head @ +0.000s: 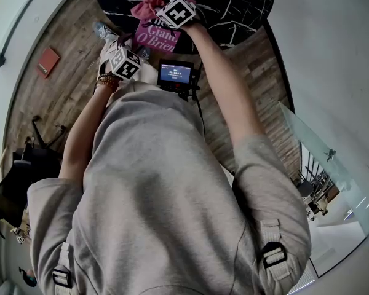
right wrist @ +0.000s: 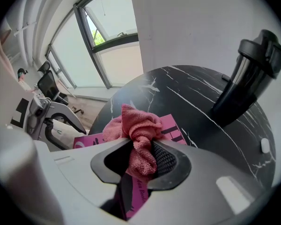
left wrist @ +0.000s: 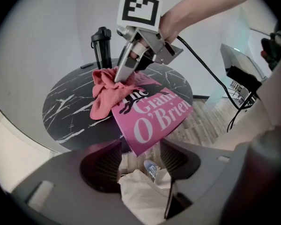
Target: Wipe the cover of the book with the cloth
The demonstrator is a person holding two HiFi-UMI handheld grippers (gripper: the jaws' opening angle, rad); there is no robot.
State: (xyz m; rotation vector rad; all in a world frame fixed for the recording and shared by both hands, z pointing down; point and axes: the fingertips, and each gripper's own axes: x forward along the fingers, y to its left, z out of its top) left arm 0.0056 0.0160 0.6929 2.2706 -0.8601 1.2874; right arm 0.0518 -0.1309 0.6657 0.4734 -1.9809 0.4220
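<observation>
An office-like room: wood-plank floor (head: 61,97), a glass partition (head: 320,146), tall windows (right wrist: 107,55), a black swivel chair (head: 12,189), and a round marble worktop (left wrist: 70,111).

Book (left wrist: 152,116) lies on the table (left wrist: 65,114), its near corner overhanging the edge. Cloth (left wrist: 105,95) rests on the book's far end, between the jaws of the right gripper (right wrist: 141,159). Bottle (left wrist: 101,46) stands upright on the table behind them.

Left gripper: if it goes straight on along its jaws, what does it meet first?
Probably the near corner of the pink book, which overhangs the black table and lines up with the gap between the open jaws of the left gripper. Depth is unclear.
</observation>
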